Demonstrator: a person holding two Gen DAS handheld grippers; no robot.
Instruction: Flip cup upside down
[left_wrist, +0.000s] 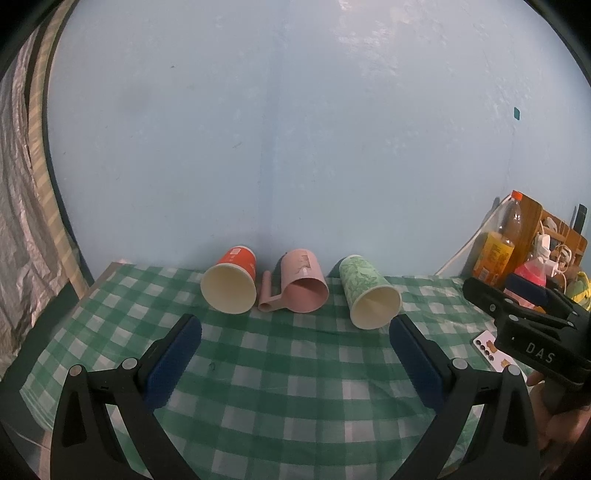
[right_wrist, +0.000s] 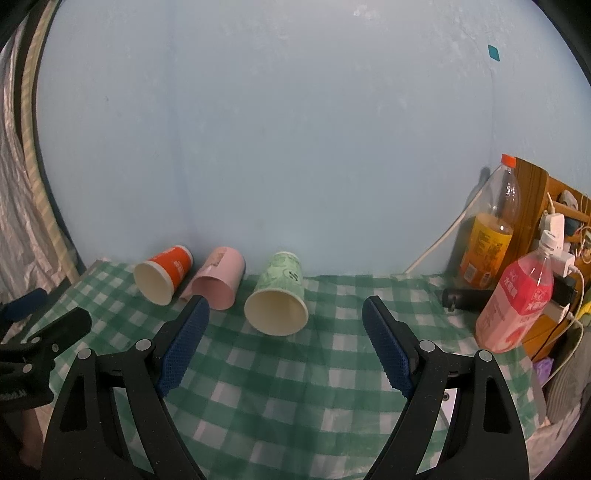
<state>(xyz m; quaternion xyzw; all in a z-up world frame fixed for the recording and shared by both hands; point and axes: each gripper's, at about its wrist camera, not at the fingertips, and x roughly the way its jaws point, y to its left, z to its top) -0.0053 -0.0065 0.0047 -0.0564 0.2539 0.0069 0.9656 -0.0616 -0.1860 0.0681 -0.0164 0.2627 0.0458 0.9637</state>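
Observation:
Three cups lie on their sides near the wall, mouths toward me: an orange paper cup (left_wrist: 232, 278) on the left, a pink handled cup (left_wrist: 303, 282) in the middle, a green patterned paper cup (left_wrist: 367, 291) on the right. They also show in the right wrist view: orange cup (right_wrist: 162, 273), pink cup (right_wrist: 219, 282), green cup (right_wrist: 279, 293). My left gripper (left_wrist: 295, 332) is open and empty, short of the cups. My right gripper (right_wrist: 286, 317) is open and empty, just in front of the green cup.
A green checked cloth (left_wrist: 288, 387) covers the table. At the right stand an orange-drink bottle (right_wrist: 487, 236), a pink-drink bottle (right_wrist: 517, 306), a wooden rack with chargers and cables (right_wrist: 554, 221) and a black object (right_wrist: 465, 297). A white card (left_wrist: 491, 350) lies at the right edge.

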